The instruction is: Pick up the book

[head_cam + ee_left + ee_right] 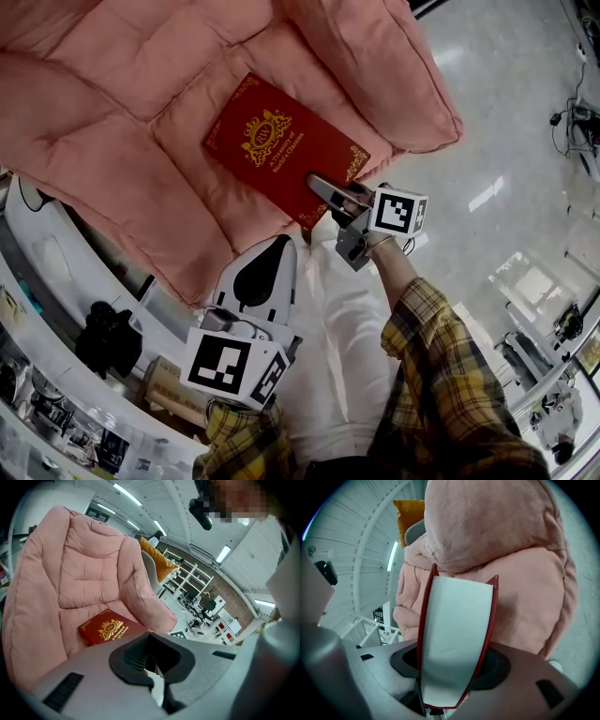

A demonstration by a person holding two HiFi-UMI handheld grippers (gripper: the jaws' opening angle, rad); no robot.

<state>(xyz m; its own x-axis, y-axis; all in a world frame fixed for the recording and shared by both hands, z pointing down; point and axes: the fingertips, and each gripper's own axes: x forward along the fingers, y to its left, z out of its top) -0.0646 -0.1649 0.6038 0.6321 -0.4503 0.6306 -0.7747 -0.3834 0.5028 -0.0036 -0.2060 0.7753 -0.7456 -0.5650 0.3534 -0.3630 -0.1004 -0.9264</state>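
Book [272, 141] on cushion [112, 141], between closing right tool [321, 187]

**Book on the chair seat, claws at the chair's front**

The book [281, 150] lies flat on the seat of the padded chair [112, 94], its near corner close to the seat's front edge; the right claw [323, 195] reaches in over that front edge, its jaws closing with the book's corner between them, one jaw above the cover; the left claw [274, 253] sits in front of the chair, left of the right claw and apart from the book; the floor [506, 122] spreads to the chair's right; behind the chair stands a second seat bearing a cushion [157, 562], with shelving [187, 581] farther back.
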